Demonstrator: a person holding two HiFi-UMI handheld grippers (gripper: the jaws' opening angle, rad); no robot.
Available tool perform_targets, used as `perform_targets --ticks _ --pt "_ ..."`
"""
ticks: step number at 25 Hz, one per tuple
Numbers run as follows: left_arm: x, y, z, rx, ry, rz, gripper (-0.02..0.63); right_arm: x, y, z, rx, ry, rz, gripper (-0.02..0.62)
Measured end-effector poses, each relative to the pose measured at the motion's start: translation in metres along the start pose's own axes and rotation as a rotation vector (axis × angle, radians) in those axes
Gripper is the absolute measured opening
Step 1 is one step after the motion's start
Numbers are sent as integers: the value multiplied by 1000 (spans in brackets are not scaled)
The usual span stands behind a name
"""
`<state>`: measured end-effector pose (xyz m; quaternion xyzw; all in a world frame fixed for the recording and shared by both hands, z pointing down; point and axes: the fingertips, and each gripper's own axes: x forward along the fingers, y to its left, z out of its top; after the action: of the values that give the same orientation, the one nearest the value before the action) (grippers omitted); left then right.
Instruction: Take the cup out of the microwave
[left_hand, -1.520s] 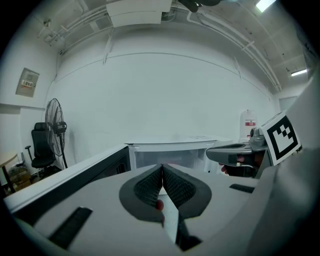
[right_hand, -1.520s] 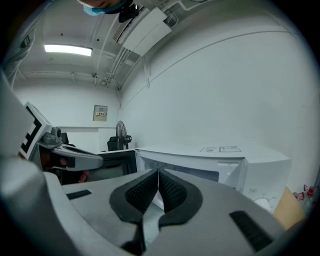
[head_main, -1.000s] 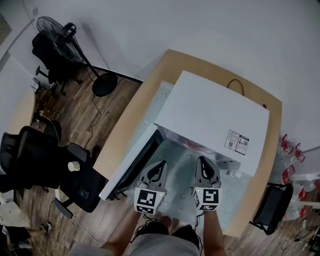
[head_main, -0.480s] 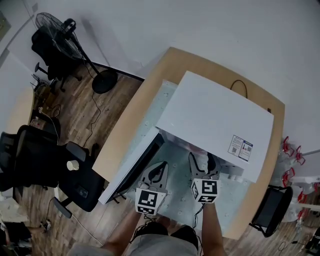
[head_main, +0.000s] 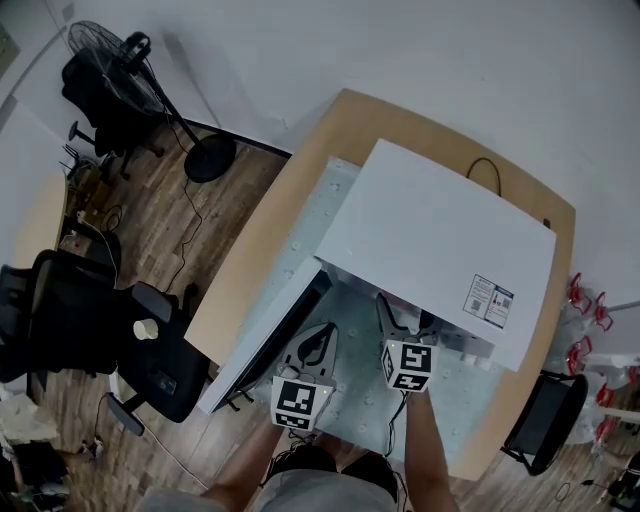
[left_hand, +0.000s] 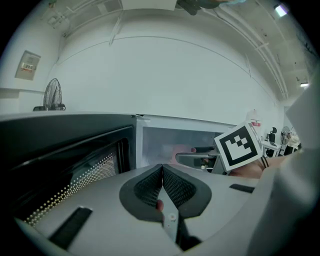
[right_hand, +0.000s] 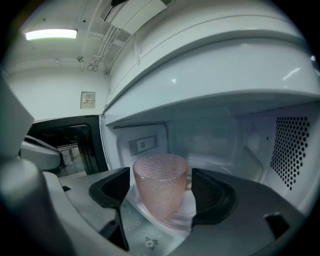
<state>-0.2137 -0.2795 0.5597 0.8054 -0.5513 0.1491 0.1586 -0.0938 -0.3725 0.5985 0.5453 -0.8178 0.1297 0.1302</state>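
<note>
A white microwave (head_main: 430, 240) stands on the wooden table (head_main: 250, 270), its door (head_main: 265, 340) swung open to the left. In the right gripper view a pink dimpled glass cup (right_hand: 161, 192) stands upright on the turntable just inside the cavity. My right gripper (right_hand: 161, 186) reaches into the opening with its jaws opening; the cup is between the pads with a gap on each side. From the head view the right gripper (head_main: 403, 318) has its tips under the microwave's front edge. My left gripper (left_hand: 162, 172) is shut on nothing, hanging back in front of the open door (left_hand: 65, 150).
A patterned mat (head_main: 350, 400) covers the table in front of the microwave. A black cable (head_main: 485, 175) runs behind it. On the floor to the left stand a fan (head_main: 110, 60) and black office chairs (head_main: 90, 330); another chair (head_main: 545, 415) is at the right.
My right gripper has moved forward to the microwave's opening and its jaws have spread from shut to wide. The left gripper has stayed about where it was.
</note>
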Motion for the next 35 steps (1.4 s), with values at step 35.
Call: perform_targets --ticks 35 --pt "-28 -15 12 34 -44 27 23 -43 9 29 -20 -83 49 360"
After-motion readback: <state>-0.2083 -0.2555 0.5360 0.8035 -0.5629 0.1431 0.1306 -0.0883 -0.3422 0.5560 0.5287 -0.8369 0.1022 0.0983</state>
